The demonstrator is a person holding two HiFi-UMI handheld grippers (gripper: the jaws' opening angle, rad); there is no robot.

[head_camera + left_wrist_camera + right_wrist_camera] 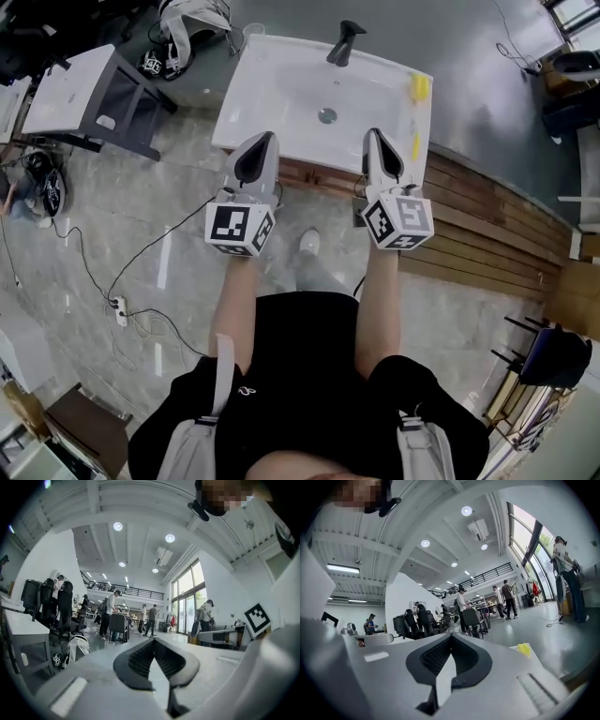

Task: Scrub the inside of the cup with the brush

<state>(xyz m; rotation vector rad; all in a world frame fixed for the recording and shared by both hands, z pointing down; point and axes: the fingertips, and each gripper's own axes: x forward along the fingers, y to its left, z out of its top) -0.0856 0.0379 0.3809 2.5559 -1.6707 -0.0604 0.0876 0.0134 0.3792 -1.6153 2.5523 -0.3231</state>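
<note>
A clear cup [251,34] stood at the far left corner of the white sink [281,89], upright as far as could be told. The left tool [266,139] was held level over the sink's near edge. Its jaws were closed on nothing, and its tips pointed toward the far side. From that tool the cup lay ahead and slightly to the left, well apart. In the left gripper view the cup [108,643] showed left of the closed tips [153,639].

The tap [344,42] stood at the middle of the far rim. The right tool [374,136] was held level beside the left one, its jaws also closed and empty.

A small yellow thing, probably the brush [419,86], lay on the sink's right rim. It was ahead and to the right of the right tool, and its long axis seemed to run near to far. The right gripper view showed it [524,648] right of the closed tips [451,635].

By this layout the left tool was nearer the cup and the right tool nearer the brush. Neither thing had been picked up yet.
</note>
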